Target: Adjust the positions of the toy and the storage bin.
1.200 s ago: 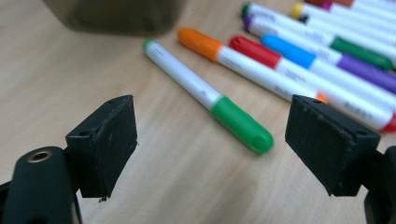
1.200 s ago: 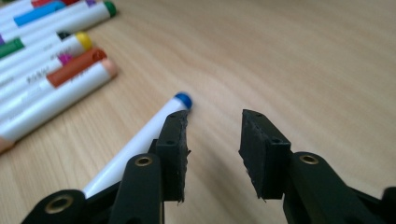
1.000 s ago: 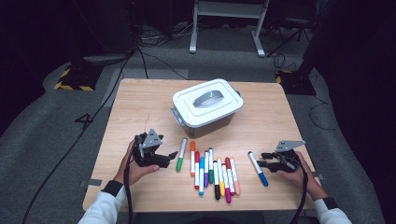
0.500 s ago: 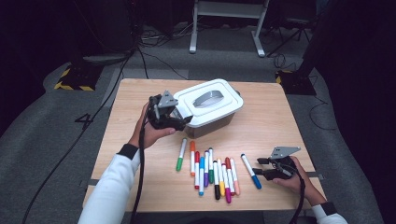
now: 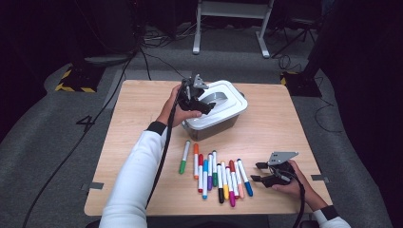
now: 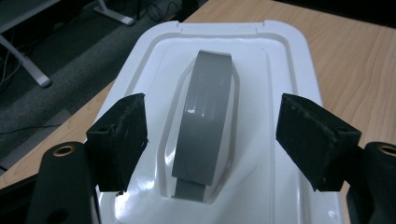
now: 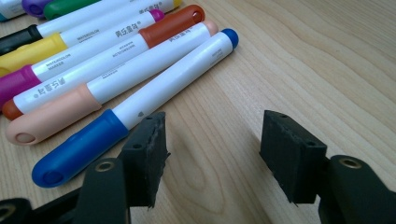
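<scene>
While the person's two hands work well apart on the wooden table [image 5: 142, 123], the scene reads so, from left to right:
Left gripper [image 5: 205, 105]: over the near left end of the box lid, at about 11 o'clock from the table's middle; its jaws have just been closing yet stand spread, with the handle between them and neither pad touching it
Box [image 5: 214, 124]: a grey tub with a white lid [image 6: 289, 60], at 12 o'clock from the row of markers
Handle [image 6: 205, 121]: a grey strap lying flat in the hollow of the lid, running away from the left gripper's camera
Markers [image 5: 214, 173]: a row lying side by side at 6 o'clock from the box, a green one a little apart at its left end
Blue marker [image 7: 135, 112]: last in the row, touching the outer side of the right gripper's left pad
Right gripper [image 5: 256, 172]: low on the table at 4 o'clock; its jaws have just been opening and stand spread over bare wood
</scene>
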The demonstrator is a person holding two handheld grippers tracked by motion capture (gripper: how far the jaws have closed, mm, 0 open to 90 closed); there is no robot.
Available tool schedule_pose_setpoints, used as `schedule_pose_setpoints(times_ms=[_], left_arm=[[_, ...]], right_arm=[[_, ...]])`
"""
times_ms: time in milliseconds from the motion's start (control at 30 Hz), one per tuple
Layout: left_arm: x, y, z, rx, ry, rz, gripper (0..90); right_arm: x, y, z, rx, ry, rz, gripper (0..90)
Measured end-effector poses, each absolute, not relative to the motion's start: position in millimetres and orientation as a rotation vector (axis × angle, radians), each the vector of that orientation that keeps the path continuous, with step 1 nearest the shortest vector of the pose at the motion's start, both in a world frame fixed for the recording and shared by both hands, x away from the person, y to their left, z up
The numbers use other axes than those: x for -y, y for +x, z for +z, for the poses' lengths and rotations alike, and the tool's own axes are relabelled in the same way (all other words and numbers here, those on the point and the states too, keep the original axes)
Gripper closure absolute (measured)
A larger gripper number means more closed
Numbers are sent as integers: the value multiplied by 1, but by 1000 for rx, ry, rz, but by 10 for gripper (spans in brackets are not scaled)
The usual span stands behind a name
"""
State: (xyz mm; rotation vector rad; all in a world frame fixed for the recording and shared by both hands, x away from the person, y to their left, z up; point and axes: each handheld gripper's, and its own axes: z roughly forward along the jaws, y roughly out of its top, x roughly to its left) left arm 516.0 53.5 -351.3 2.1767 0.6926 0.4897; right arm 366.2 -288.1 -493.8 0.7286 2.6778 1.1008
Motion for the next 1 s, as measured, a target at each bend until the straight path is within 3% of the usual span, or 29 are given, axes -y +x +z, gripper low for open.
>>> schedule_pose_setpoints(times_ms=[233,267,367,633,1000], left_arm=[[-37,534,-354,-649,2233,451,496],[-35,537,-354,-627,2239,447,496],[-30,542,-354,-580,2261,473,646],[-18,548,-355,-490,2254,386,664],[4,541,-357,-240,2249,235,665]], right_arm=[[286,366,-494,-2683,714,1108,411],[286,366,-494,-2683,714,1109,411],[286,366,-494,-2684,710,1110,411],[284,366,-494,-2685,713,1117,411],[281,366,-495,-2686,703,1118,412]])
